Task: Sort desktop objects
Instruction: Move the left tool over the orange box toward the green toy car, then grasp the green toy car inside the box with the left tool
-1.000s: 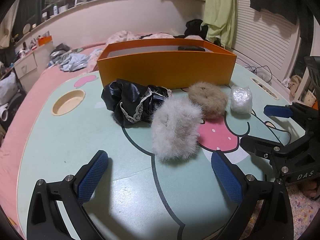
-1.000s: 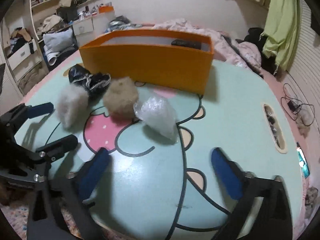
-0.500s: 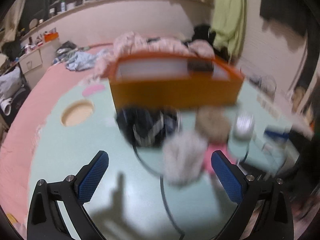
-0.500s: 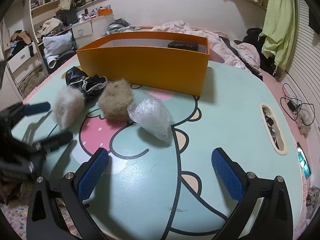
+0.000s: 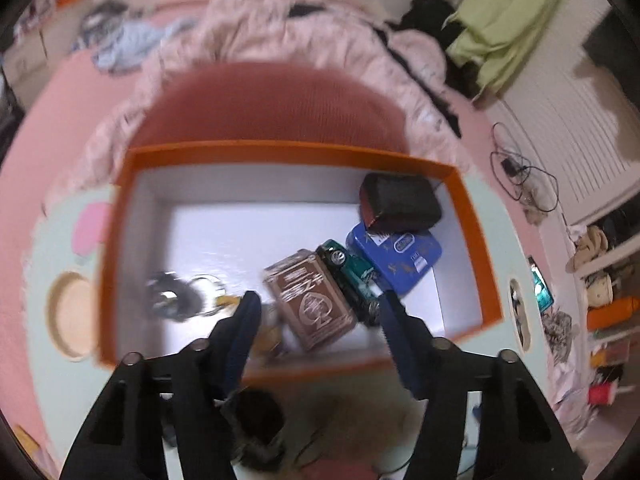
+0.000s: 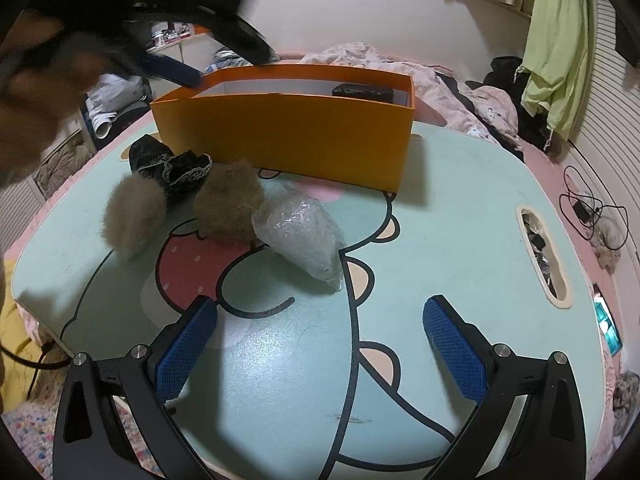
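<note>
My left gripper [image 5: 320, 316] hangs over the orange box [image 5: 288, 152], pointing steeply down into it. Its jaws are closing and grip nothing; a brown card pack [image 5: 312, 300] on the box floor shows between them. Beside the pack lie a green toy car [image 5: 352, 280], a blue tin [image 5: 396, 256], a black pouch [image 5: 400, 202] and a blurred metal thing [image 5: 180, 292]. In the right wrist view the left gripper [image 6: 208, 56] is above the box's left end. My right gripper [image 6: 320, 336] stands open and empty over the table, short of a clear plastic bag [image 6: 304, 232].
In front of the orange box [image 6: 288, 136] lie a brown fur ball [image 6: 228, 200], a grey fur ball [image 6: 134, 216] and a black lace cloth [image 6: 172, 164]. The mint table [image 6: 460, 216] has a slot [image 6: 540, 252] at its right. A bed with clothes lies behind.
My left gripper has swung up and forward from the table's near side to above the orange box, now looking down into it, and its jaws have narrowed. The right gripper has stayed put.
</note>
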{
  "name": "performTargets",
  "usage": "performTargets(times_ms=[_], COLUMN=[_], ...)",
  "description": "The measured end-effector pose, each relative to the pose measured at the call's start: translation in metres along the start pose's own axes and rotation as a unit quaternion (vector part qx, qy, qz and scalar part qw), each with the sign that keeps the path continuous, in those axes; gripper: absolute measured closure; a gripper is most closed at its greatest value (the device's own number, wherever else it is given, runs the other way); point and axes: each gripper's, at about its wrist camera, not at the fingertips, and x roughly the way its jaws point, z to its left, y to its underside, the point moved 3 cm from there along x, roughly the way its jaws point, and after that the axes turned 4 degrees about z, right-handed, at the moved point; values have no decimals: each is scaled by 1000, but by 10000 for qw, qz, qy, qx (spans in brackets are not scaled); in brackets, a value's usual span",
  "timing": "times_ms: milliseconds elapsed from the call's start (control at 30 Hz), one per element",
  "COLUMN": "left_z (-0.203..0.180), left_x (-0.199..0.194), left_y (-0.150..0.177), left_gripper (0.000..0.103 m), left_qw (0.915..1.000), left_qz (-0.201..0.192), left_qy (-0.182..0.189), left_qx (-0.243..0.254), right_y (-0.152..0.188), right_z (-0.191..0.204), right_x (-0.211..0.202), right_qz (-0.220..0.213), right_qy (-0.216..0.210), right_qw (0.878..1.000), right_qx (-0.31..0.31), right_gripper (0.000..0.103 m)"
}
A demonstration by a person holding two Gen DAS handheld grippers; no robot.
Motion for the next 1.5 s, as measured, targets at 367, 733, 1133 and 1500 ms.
performTargets(times_ms=[367, 733, 1133, 1500], left_z=[-26, -2, -13, -21], left_x=[33, 32, -20, 36], left_y=[-12, -31, -31, -30], left_gripper=[54, 90, 87, 58], left_qw=[9953, 9994, 9961, 9982], left_qz=[129, -118, -686, 205], left_qy=[-765, -275, -318, -459], left_qx=[572, 199, 465, 319], right_y=[-1, -1, -1, -1], right_z=[-3, -4, -4, -4], right_x=[0, 1, 1, 2], right_qz=[-21, -25, -24, -24], right_qy=[0, -3, -2, -8], right_qw=[10000, 10000, 10000, 10000], right_qx=[19, 12, 13, 16], right_gripper=[0, 0, 0, 0])
